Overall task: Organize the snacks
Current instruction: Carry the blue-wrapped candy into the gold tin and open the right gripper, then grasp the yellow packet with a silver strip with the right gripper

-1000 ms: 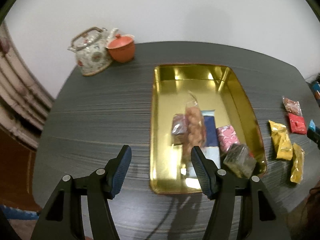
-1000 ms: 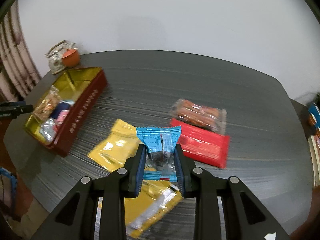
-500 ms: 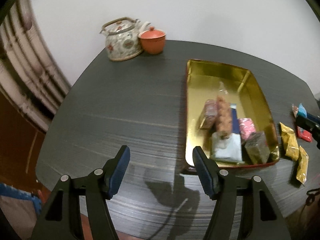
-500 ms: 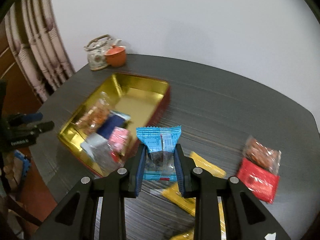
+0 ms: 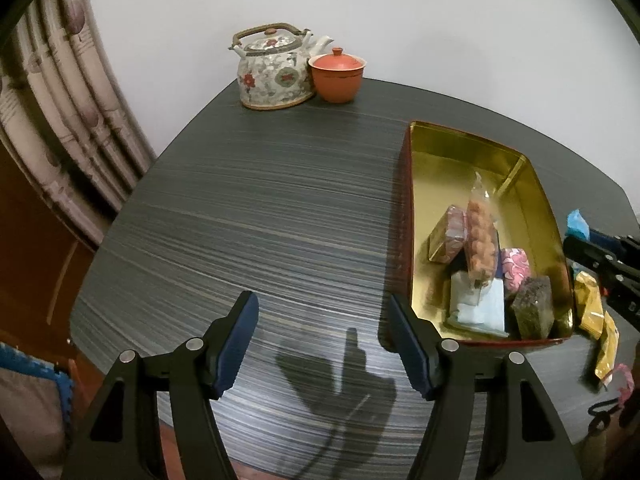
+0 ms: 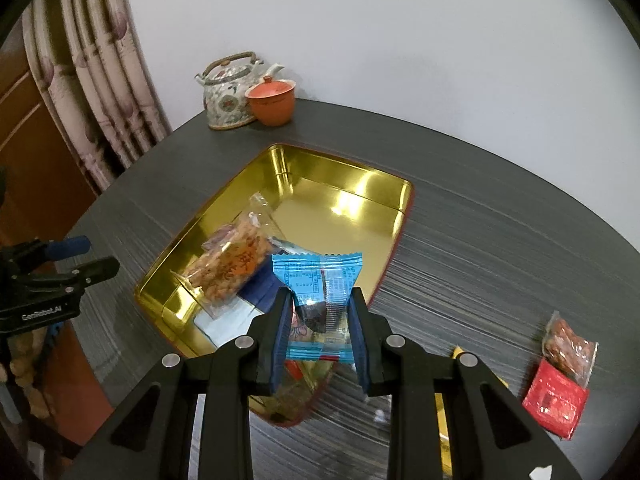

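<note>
My right gripper [image 6: 320, 296] is shut on a blue snack packet [image 6: 318, 276] and holds it above the near end of the gold tin tray [image 6: 348, 184]. Several snacks lie in that end of the tray, among them a clear peanut packet [image 6: 232, 260]. In the left wrist view the tray [image 5: 452, 160] is at the right, holding the peanut packet [image 5: 480, 236], a pink packet [image 5: 516, 268] and a dark packet [image 5: 534, 312]. My left gripper [image 5: 322, 304] stands open over bare table, left of the tray, with nothing between its fingers.
A flowered teapot [image 5: 276, 68] and an orange lidded cup [image 5: 338, 76] stand at the table's far edge. Yellow packets [image 5: 588, 308] lie right of the tray, with a red packet [image 6: 556, 400] and a nut packet [image 6: 568, 344] beyond. A curtain [image 5: 60, 120] hangs at the left.
My right gripper has carried the blue packet left, from above the loose packets to above the tray. My left gripper has moved left off the tray to bare table.
</note>
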A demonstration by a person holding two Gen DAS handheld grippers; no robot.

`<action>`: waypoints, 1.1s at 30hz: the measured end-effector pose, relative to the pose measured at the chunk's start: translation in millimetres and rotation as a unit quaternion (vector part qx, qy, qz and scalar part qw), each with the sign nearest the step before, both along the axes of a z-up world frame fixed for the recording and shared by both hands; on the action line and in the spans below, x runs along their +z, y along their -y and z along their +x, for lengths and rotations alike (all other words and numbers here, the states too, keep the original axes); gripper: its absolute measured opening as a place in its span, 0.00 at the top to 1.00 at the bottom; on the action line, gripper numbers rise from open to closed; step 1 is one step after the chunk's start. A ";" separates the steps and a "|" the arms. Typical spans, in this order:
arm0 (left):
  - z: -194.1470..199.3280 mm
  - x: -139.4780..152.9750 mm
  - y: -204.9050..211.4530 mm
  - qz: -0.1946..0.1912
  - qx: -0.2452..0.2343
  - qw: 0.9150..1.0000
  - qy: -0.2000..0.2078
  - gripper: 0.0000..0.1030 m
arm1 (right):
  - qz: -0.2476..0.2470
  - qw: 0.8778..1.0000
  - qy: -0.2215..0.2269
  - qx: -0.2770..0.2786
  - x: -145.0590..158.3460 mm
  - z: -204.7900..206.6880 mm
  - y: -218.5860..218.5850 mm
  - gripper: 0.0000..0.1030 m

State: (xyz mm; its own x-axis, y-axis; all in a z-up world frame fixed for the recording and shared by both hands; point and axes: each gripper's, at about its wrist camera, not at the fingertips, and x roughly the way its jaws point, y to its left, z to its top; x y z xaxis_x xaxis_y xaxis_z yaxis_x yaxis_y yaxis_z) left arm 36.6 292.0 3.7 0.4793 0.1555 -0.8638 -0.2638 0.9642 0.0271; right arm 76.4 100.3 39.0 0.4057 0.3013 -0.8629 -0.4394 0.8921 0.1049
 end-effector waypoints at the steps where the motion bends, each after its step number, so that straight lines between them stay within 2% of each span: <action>1: -0.1 -0.6 -0.8 -0.001 0.002 1.000 -0.001 0.34 | -0.001 1.000 -0.001 0.001 -1.5 1.8 -1.9 0.75; 14: 3.0 -2.2 -1.1 -0.005 0.003 1.000 -0.004 0.33 | -0.024 0.999 -0.022 0.007 -25.6 17.7 -17.5 0.74; 22: 2.6 -4.9 1.4 -0.006 0.000 1.000 -0.007 0.33 | -0.027 0.999 -0.021 0.002 -24.8 18.3 -17.7 0.72; 27: 2.8 -5.7 0.7 -0.006 0.002 1.000 -0.008 0.33 | -0.016 1.000 -0.018 -0.013 -10.6 5.3 0.5 0.67; 33: 2.5 -6.4 0.0 -0.008 0.007 1.000 -0.009 0.33 | -0.029 0.998 -0.019 -0.047 4.9 -21.5 50.6 0.58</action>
